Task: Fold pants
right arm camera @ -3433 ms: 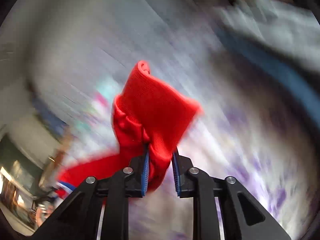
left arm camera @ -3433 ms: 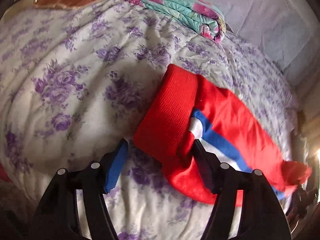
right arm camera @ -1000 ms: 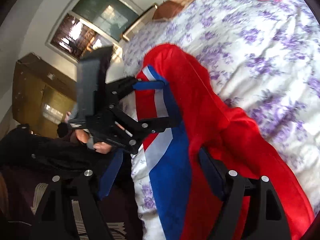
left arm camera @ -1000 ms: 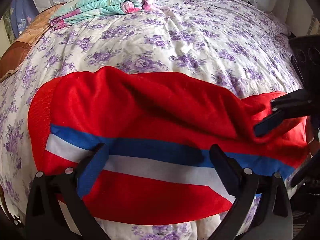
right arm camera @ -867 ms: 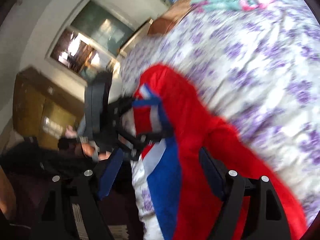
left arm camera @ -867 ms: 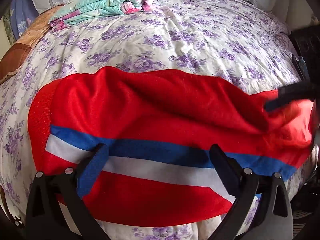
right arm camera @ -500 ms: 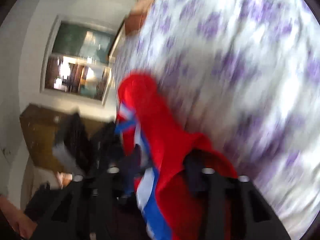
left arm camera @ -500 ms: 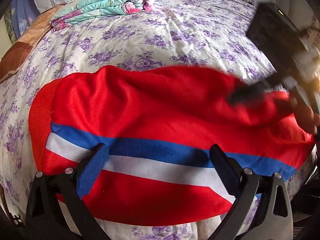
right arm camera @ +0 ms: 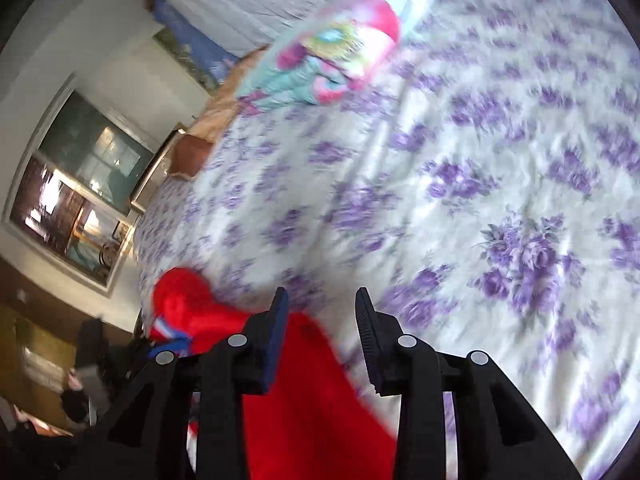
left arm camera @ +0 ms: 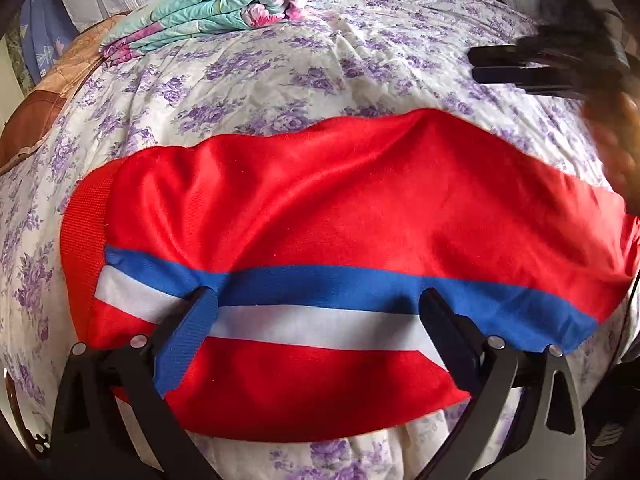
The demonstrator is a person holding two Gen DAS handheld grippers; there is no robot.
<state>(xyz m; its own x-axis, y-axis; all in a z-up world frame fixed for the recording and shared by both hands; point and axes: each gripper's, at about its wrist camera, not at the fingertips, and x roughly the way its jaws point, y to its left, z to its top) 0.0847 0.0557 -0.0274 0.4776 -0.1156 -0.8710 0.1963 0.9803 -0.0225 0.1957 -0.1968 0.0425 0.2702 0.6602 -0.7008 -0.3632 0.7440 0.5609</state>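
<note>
The red pants (left arm camera: 340,200) with a blue and a white stripe lie spread flat across the near edge of the bed, waistband at the left. My left gripper (left arm camera: 316,304) is open and empty, hovering just over the striped part. My right gripper (right arm camera: 320,308) is open and empty, over the bed beside the pants' right end (right arm camera: 304,392). It also shows blurred in the left wrist view (left arm camera: 532,68), above the bed beyond the pants' far right edge.
The bed has a white cover with purple flowers (left arm camera: 320,60). A folded teal and pink quilt (left arm camera: 224,8) lies at the far side (right arm camera: 340,56). A brown blanket (left arm camera: 44,100) lies at the far left. A window and wall (right arm camera: 80,184) stand left of the bed.
My right gripper has let go of the pants' right end and lifted away over the bed. The pants now lie smoother and flatter. My left gripper has stayed put.
</note>
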